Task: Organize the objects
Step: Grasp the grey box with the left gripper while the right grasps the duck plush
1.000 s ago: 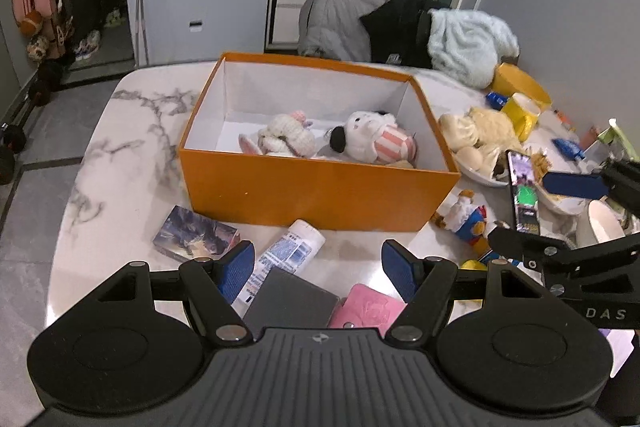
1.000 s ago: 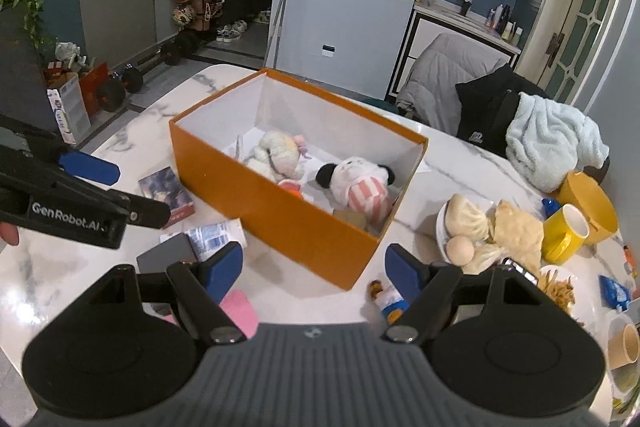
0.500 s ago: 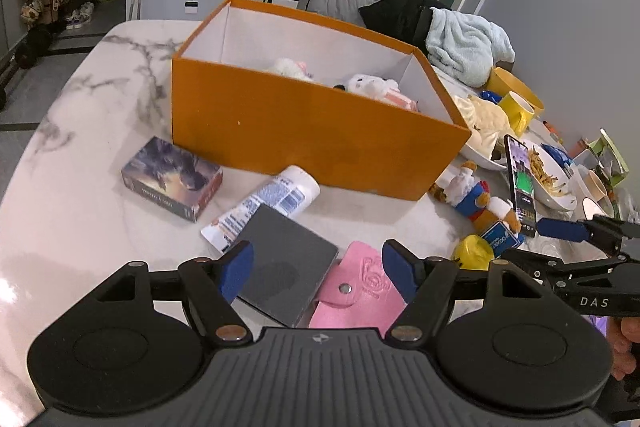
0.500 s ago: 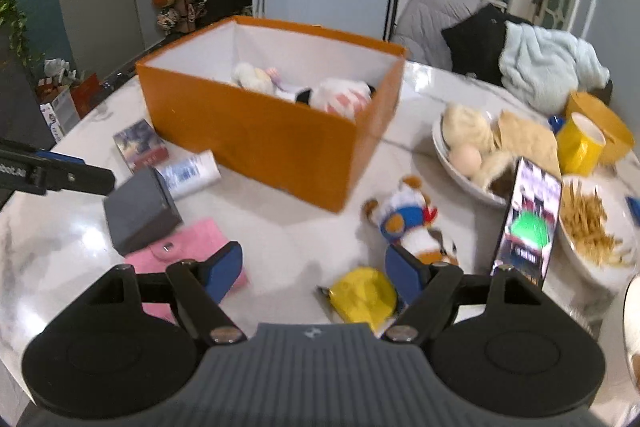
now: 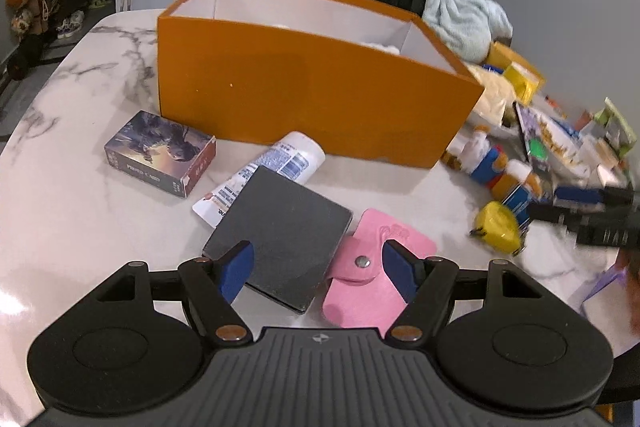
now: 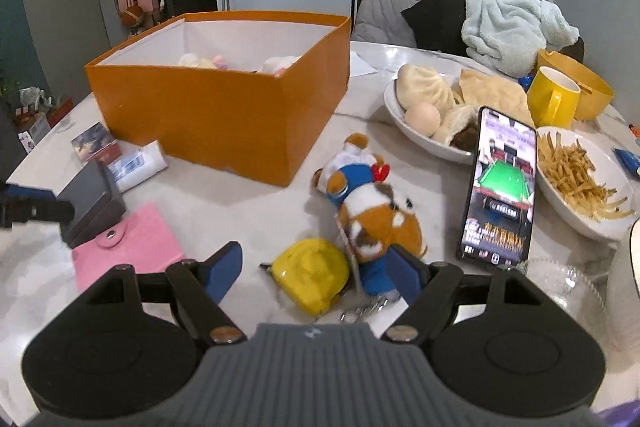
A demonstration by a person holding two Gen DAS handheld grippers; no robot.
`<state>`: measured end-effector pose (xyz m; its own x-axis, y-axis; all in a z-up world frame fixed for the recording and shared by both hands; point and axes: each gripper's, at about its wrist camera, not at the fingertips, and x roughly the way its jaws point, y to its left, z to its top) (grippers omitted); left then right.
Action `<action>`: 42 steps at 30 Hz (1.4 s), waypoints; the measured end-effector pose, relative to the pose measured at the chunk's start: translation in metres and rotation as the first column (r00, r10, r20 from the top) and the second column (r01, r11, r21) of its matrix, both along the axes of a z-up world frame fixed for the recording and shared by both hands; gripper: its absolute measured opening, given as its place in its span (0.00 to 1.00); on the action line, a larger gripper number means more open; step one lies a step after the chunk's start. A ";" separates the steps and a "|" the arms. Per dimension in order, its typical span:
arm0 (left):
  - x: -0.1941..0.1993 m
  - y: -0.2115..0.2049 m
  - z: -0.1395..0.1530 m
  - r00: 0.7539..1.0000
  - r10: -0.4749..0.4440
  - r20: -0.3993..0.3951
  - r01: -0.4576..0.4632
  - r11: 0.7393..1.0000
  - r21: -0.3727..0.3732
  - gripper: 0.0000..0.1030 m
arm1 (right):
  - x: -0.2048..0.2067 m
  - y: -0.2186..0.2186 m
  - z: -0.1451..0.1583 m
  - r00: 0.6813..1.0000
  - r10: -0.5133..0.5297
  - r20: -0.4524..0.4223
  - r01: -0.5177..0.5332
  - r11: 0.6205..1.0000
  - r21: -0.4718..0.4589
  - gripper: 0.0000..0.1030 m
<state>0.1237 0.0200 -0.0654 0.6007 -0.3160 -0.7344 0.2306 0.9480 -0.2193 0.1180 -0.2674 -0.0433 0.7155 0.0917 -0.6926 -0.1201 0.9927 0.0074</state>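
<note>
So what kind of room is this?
Probably a home dining room: a marble table with a bowl of buns and a plate of fries, and a chair draped with clothes.

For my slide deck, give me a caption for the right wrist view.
Open right gripper low over a yellow tape measure and brown plush keychain, near an orange cardboard box.

Lit phone [image 6: 498, 187], fries bowl [image 6: 560, 205]

Wallet [image 5: 376, 271] right of case [image 5: 280, 231]; box [image 5: 304, 95] behind
</note>
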 end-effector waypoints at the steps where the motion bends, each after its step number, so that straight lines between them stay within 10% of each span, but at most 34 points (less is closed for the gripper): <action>1: 0.001 -0.002 -0.002 1.000 -0.005 -0.005 0.005 1.000 0.007 0.81 | 0.005 0.000 0.001 1.000 0.000 -0.004 0.000 1.000 -0.003 0.77; 29: 0.017 -0.012 -0.005 0.997 -0.068 0.044 0.059 0.981 0.185 0.87 | 0.101 -0.001 -0.021 0.983 -0.021 -0.180 -0.010 0.986 -0.167 0.80; 42: 0.020 -0.016 -0.011 0.995 -0.091 0.041 0.077 0.963 0.259 0.91 | 0.100 0.028 -0.031 0.972 0.051 -0.230 -0.105 0.967 -0.231 0.61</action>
<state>0.1435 0.0036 -0.0768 0.6194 -0.1721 -0.7659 0.3166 0.9476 0.0431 0.2176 -0.2391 -0.0738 0.5400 -0.0475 -0.8403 -0.2195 0.9559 -0.1950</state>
